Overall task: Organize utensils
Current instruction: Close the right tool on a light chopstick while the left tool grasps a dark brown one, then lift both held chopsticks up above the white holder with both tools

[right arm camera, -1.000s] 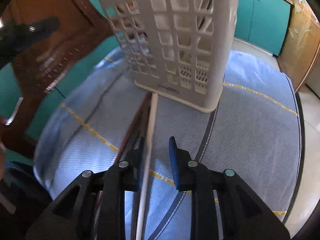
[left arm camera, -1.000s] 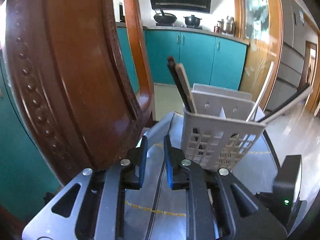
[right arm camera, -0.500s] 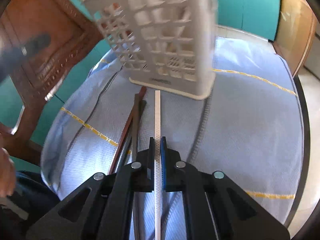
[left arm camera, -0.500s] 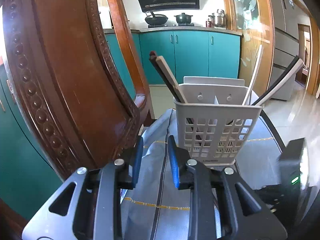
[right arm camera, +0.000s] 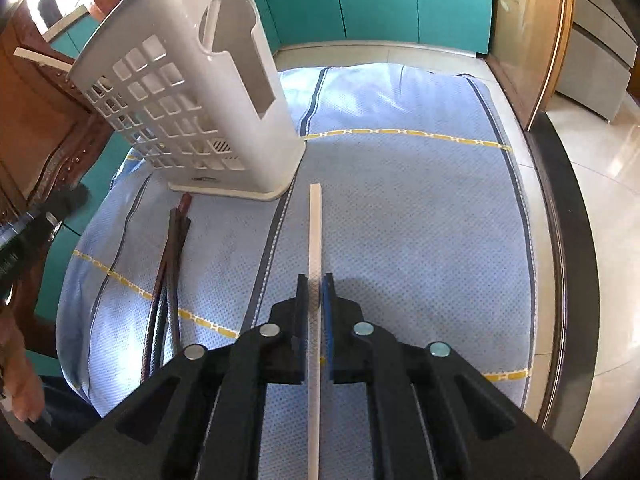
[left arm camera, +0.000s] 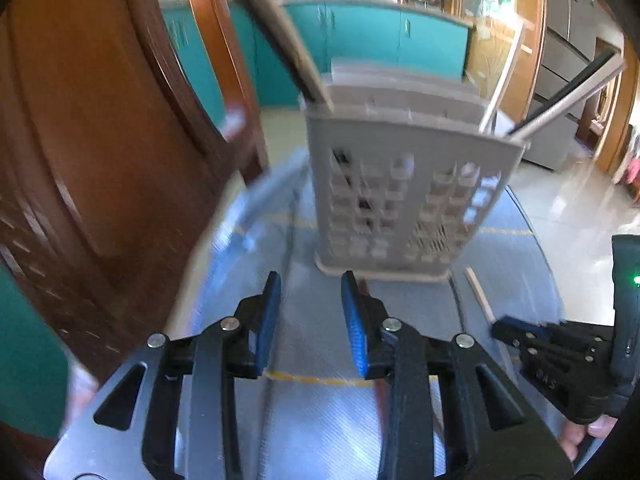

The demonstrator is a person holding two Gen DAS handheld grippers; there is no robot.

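A white slotted utensil holder (left arm camera: pixel 408 200) stands on a blue cloth (right arm camera: pixel 400 220) and holds several chopsticks, dark and pale, that lean out of its top. It also shows in the right wrist view (right arm camera: pixel 192 120). My right gripper (right arm camera: pixel 315 280) is shut on a white chopstick (right arm camera: pixel 314 232) and holds it clear of the dark ones, right of the holder's base. Dark brown chopsticks (right arm camera: pixel 170 264) lie on the cloth to its left. My left gripper (left arm camera: pixel 310 292) is open and empty in front of the holder. The right gripper's body (left arm camera: pixel 560 356) shows at the lower right.
A carved wooden chair back (left arm camera: pixel 100 160) stands close on the left. The table's dark edge (right arm camera: pixel 568 240) runs along the right, with tiled floor beyond. Teal cabinets (left arm camera: pixel 360 40) line the far wall.
My right gripper closed on the white chopstick and carried it right, away from the dark chopsticks. My left gripper swung right and its jaws opened wider.
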